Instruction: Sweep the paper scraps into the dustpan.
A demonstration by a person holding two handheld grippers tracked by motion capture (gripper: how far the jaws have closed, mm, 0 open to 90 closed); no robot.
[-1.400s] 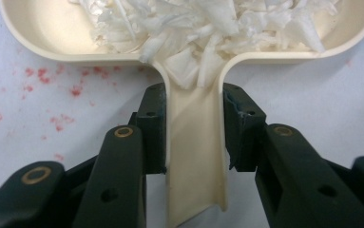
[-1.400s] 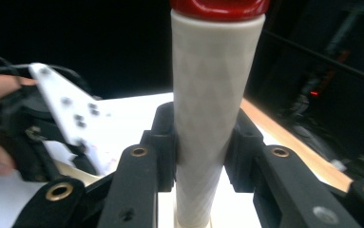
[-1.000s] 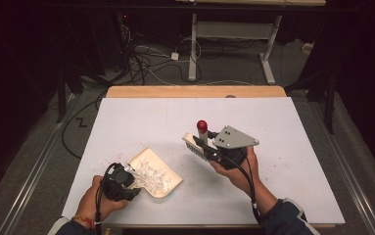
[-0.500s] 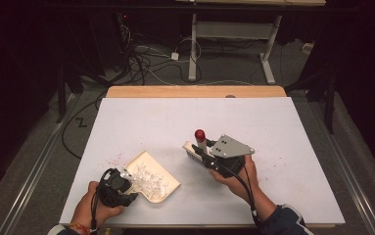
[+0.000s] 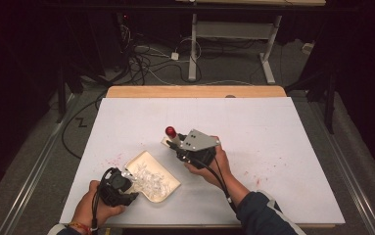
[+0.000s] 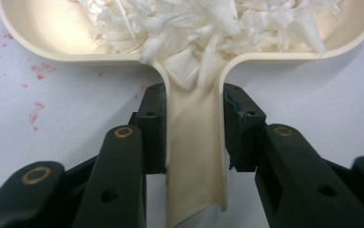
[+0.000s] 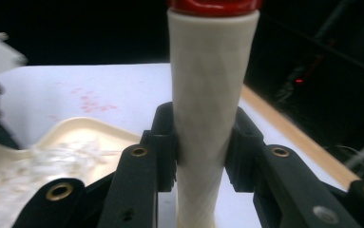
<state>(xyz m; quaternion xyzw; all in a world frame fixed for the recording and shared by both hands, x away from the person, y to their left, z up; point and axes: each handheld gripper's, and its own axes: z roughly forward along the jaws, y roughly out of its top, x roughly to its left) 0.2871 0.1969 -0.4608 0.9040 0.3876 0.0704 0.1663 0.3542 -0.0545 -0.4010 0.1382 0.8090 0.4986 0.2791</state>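
Dark room beyond, cables (image 5: 146, 63) loose on the floor, white table (image 5: 283, 147) up front, dusted with red specks (image 5: 114, 159). Left gripper (image 6: 196, 128) closed to a narrow gap, pinching the stem of a cream dustpan (image 6: 42, 26) from both sides; pan flat on the table at the near left, heaped with white shreds (image 6: 208, 23), some spilling down into the stem. Right gripper (image 7: 203, 147) likewise clamped, jaws hard against the pale shaft of a brush (image 7: 208, 71) with a red cap (image 7: 213, 4), held roughly upright near the middle of the table, just beside the pan's far corner. Lower end of the brush hidden behind the hand in the high view, so no telling whether it touches the table. Probably a sweep-up in hand. To do it well: press the pan's front lip flat to the table so nothing slides under; draw the brush toward the open mouth in short, light strokes; go gently, since such light shreds will likely scatter; hold the pan level when lifting, mouth tipped slightly up, given how full it looks.
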